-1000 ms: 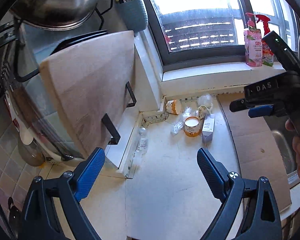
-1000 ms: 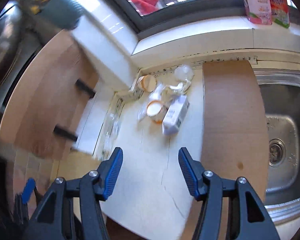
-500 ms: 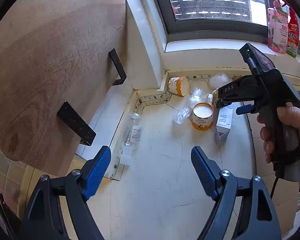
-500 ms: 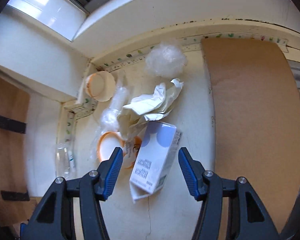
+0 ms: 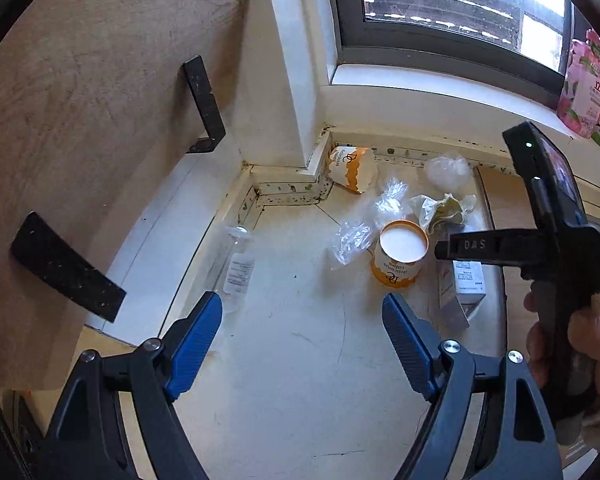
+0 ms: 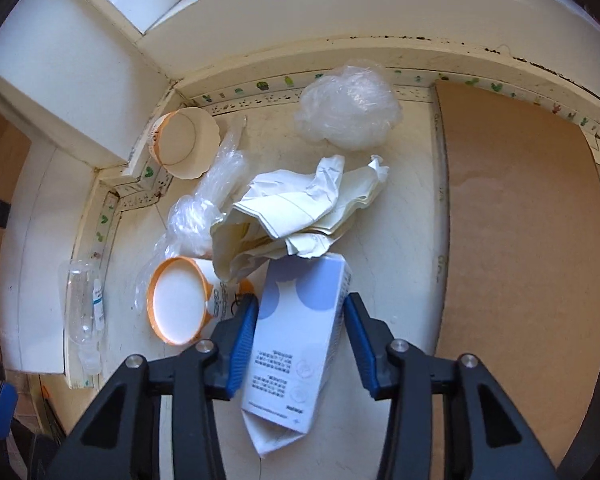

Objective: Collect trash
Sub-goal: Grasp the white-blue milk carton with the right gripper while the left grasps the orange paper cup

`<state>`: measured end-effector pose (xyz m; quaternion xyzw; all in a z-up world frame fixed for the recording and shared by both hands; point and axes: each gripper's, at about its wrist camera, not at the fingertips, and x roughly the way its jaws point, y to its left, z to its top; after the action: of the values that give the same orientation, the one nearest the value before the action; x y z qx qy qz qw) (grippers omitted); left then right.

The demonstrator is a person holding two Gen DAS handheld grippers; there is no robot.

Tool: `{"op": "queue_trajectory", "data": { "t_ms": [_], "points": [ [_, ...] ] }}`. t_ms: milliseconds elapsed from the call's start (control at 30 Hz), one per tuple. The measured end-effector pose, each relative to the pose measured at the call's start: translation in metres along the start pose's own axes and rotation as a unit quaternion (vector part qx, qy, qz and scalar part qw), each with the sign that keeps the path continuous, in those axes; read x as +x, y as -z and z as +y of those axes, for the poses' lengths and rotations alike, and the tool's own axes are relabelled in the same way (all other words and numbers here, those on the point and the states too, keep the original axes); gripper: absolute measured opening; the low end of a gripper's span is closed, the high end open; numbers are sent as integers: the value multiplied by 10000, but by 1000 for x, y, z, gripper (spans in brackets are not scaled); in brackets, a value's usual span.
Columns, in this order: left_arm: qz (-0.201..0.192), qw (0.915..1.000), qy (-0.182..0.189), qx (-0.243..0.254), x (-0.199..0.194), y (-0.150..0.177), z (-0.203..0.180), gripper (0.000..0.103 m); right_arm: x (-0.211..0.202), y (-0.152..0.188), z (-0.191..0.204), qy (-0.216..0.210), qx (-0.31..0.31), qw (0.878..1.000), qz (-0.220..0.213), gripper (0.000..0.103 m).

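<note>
The right tongs (image 6: 300,320) straddle a white carton (image 6: 300,344) lying on the counter (image 6: 400,220), blue pads spread, not clamping. Crumpled paper (image 6: 308,204) lies just ahead. The left tongs (image 5: 302,332) hang open above bare counter.

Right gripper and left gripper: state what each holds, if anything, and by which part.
Neither holds anything yet. The right gripper straddles the white carton mid-body, jaws open; the left gripper is open over bare counter.
</note>
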<state>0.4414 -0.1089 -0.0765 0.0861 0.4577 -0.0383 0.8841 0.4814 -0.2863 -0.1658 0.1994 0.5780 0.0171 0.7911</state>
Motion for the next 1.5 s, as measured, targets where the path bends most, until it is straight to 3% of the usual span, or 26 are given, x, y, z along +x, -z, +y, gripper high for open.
{"op": "queue_trajectory", "data": {
  "t_ms": [267, 533, 600, 767, 933, 967, 1200, 1500],
  "points": [
    [386, 9956, 799, -300, 36, -31, -24, 86, -51, 34, -47, -629, 363, 9970, -280, 37],
    [441, 9962, 724, -193, 78, -51, -64, 86, -66, 60, -83, -856, 647, 9940, -233, 37],
    [464, 9957, 765, -251, 86, -54, -67, 82, -67, 66, -88, -850, 677, 9938, -225, 37],
    [635, 9949, 741, -263, 106, -54, -75, 57, -70, 75, -101, -840, 737, 9934, -244, 37],
    [696, 9952, 630, -264, 118, -49, -78, 55, -75, 83, -103, -822, 643, 9941, -299, 37],
    [683, 9953, 636, -259, 119, -47, -79, 49, -75, 83, -102, -812, 617, 9943, -299, 37],
    [369, 9973, 564, -280, 93, -31, -75, 48, -86, 97, -93, -776, 434, 9955, -320, 37],
    [157, 9943, 1035, -223, 5, 24, -60, 48, -116, 139, -71, -756, 216, 9965, -290, 37]
  ]
}}
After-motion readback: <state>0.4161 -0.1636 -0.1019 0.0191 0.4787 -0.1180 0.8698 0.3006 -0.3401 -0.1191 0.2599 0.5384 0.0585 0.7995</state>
